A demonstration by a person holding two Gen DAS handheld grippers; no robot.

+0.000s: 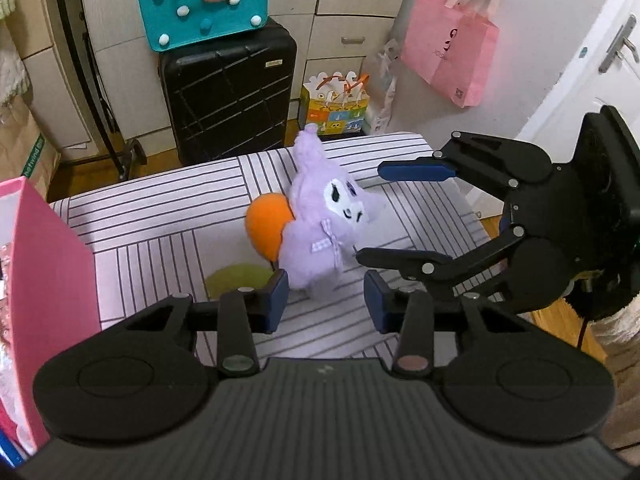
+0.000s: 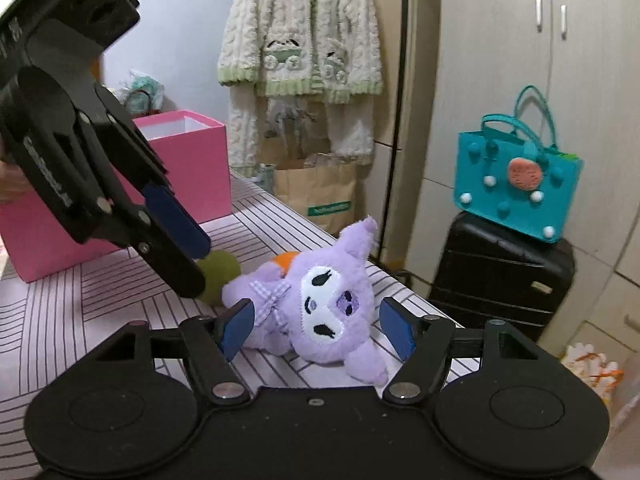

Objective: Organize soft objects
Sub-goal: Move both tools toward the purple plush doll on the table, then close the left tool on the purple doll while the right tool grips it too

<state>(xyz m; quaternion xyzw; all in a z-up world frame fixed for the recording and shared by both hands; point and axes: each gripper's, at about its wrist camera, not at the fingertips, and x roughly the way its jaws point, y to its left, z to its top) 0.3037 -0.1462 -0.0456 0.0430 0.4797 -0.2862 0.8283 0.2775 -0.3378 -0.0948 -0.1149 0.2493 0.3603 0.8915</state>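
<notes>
Left tongs [image 1: 325, 297] wide apart, holding nothing, low over the striped bench [image 1: 160, 216]. Right tongs [image 2: 316, 330] wide apart too, one blue pad on each side of the purple plush toy [image 2: 316, 300], not squeezing it.

Purple plush toy lying on the bench, white face with dark eyes, little checked bow at the neck. Orange ball [image 1: 267, 230] right behind the toy, touching it. Green ball [image 2: 219, 276] just beside the toy as well, partly hidden by the left tongs in the right wrist view.

Pink box [image 2: 192, 168] standing open on the far end of the bench, well apart from the toy.

Black suitcase [image 1: 228, 92] past the bench, with a teal bag [image 1: 202, 2] on top. Pink paper bag [image 1: 450, 52] hanging near the door. Fluffy white robe [image 2: 300, 40] hanging up.
</notes>
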